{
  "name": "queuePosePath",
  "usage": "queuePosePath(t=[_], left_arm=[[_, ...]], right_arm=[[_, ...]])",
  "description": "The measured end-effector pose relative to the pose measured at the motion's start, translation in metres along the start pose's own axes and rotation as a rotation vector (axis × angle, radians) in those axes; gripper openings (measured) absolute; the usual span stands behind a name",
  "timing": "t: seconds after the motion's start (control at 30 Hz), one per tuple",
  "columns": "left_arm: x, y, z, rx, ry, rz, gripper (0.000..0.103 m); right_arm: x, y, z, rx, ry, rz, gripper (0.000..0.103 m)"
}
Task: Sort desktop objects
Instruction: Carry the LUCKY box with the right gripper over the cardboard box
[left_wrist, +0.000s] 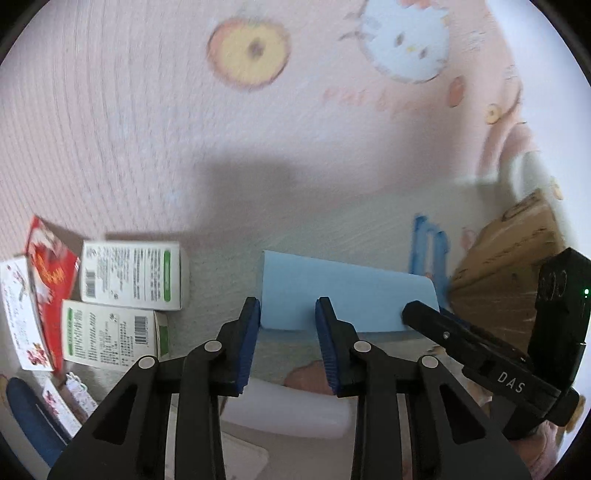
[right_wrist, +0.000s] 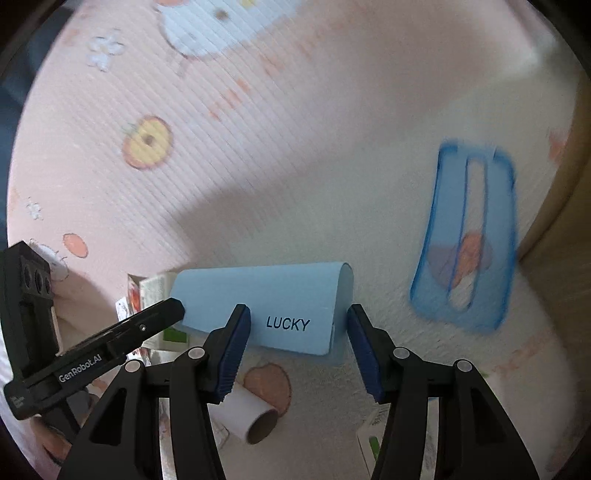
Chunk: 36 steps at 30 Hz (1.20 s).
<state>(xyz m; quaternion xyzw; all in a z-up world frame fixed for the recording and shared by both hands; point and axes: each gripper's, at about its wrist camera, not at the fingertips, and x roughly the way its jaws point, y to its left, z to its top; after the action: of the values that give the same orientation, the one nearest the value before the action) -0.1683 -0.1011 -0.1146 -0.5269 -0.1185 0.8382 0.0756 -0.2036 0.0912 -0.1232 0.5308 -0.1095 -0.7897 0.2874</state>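
Your light blue fold-over case printed LUCKY (right_wrist: 295, 314) lies on the pink cartoon-print mat (left_wrist: 147, 110), its long axis running crosswise to both grippers. It sits just ahead of both sets of fingertips, so each hand points down at one end of it.

Your right gripper (right_wrist: 299, 336) stands released, its blue pads straddling the case's right, folded end without pressing on it. Your left gripper (left_wrist: 288, 328) is also unclenched, with the case's left edge just beyond its tips and nothing pinched.

The right hand looks the nearer and better centred, so it seems the one to close. The blue wire-frame holder (right_wrist: 465, 236) lies well apart to the right, probably where the case goes.
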Motion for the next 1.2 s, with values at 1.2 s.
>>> queuePosePath(t=[1.2], left_arm=[[-0.005, -0.381, 0.088, 0.418, -0.062, -0.416, 0.034]], right_arm=[[-0.320, -0.151, 0.042, 0.284, -0.519, -0.393, 0.052]])
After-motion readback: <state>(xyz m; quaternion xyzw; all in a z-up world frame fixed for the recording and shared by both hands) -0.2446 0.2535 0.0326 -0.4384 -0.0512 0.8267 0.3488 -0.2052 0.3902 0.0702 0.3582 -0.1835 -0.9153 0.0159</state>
